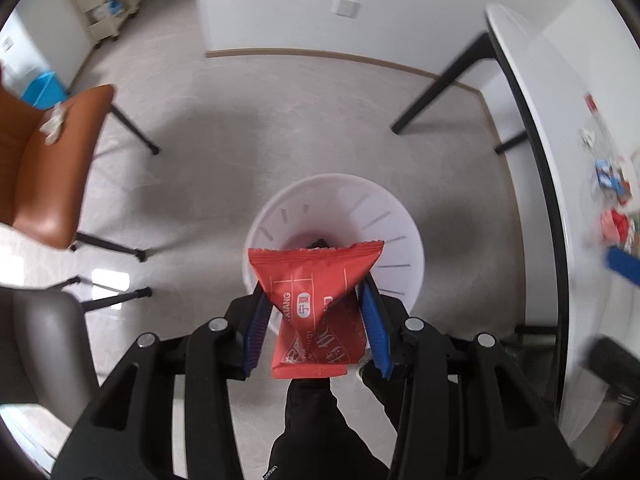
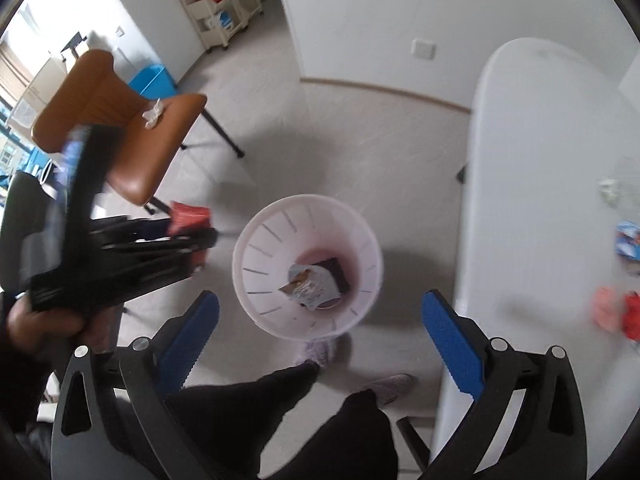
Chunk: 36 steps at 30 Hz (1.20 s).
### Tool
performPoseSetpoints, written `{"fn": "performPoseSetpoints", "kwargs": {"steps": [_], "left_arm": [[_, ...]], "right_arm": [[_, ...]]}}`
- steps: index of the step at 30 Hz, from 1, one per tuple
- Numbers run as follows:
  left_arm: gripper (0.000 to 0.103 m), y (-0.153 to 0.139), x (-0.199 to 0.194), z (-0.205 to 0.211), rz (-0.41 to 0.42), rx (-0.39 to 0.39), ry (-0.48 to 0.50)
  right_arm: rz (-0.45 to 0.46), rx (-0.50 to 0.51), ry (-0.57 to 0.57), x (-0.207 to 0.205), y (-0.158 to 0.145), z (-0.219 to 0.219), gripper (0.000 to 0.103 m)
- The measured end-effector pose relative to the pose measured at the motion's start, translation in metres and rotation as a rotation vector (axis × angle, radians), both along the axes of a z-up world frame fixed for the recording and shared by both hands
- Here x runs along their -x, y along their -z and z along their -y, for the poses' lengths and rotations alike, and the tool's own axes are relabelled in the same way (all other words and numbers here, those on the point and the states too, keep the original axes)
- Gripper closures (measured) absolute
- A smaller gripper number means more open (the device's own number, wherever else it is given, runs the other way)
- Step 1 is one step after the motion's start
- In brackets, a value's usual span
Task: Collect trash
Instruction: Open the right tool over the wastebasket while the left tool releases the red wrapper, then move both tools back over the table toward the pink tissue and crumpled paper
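My left gripper (image 1: 316,300) is shut on a red snack wrapper (image 1: 316,280), its blue pads pinching the packet at both sides, right above the white slotted bin (image 1: 352,200) on the floor. In the right wrist view the same left gripper (image 2: 192,236) shows blurred at the left with the red wrapper (image 2: 190,214) at its tip, just left of the bin (image 2: 260,240). Several wrappers (image 2: 314,284) lie at the bin's bottom. My right gripper (image 2: 320,328) hangs open above the bin's near side, with nothing between its blue pads (image 2: 452,340).
A white table (image 2: 528,200) on the right carries more scraps: red pieces (image 2: 618,314) and a blue-white wrapper (image 2: 628,240). An orange chair (image 2: 132,136) with crumpled white paper (image 2: 154,114) stands at the left. The person's legs and shoes (image 2: 316,350) are beside the bin.
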<state>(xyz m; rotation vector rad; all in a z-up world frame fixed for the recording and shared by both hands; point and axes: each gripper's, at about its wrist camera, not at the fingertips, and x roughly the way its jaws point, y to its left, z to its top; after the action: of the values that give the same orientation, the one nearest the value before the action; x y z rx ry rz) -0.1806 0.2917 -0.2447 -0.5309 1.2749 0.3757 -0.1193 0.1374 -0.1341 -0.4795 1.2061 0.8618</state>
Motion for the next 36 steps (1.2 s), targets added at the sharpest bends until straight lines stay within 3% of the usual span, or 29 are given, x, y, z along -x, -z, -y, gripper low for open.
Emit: {"fn": "performPoseSetpoints", "kwargs": {"steps": [3, 4, 5, 6, 8, 11, 25, 36], "left_arm": [[0.056, 0.013, -0.017, 0.015, -0.022, 0.004, 0.077], [0.049, 0.017, -0.021, 0.019, -0.033, 0.000, 0.094], [0.030, 0.018, -0.024, 0.022, -0.046, -0.009, 0.097], [0.019, 0.019, -0.028, 0.026, -0.069, -0.032, 0.090], [0.012, 0.016, -0.032, 0.032, -0.079, -0.037, 0.091], [0.010, 0.005, -0.036, 0.040, -0.060, -0.017, 0.115], [0.008, -0.057, -0.052, 0.072, 0.029, -0.121, 0.230], [0.008, -0.092, -0.098, 0.114, 0.088, -0.115, 0.358]], "right_arm": [[0.019, -0.010, 0.055, -0.003, -0.019, 0.024, 0.003], [0.020, -0.013, 0.071, -0.003, -0.020, 0.026, 0.003], [0.017, -0.018, 0.090, -0.004, -0.021, 0.031, 0.003], [0.007, -0.023, 0.112, -0.005, -0.022, 0.035, 0.003], [-0.009, -0.033, 0.158, -0.007, -0.022, 0.043, 0.003], [-0.007, -0.048, 0.190, -0.006, -0.025, 0.047, 0.003], [0.047, -0.104, 0.278, -0.006, -0.043, 0.082, 0.003], [0.037, -0.124, 0.454, -0.032, -0.052, 0.146, 0.003]]}}
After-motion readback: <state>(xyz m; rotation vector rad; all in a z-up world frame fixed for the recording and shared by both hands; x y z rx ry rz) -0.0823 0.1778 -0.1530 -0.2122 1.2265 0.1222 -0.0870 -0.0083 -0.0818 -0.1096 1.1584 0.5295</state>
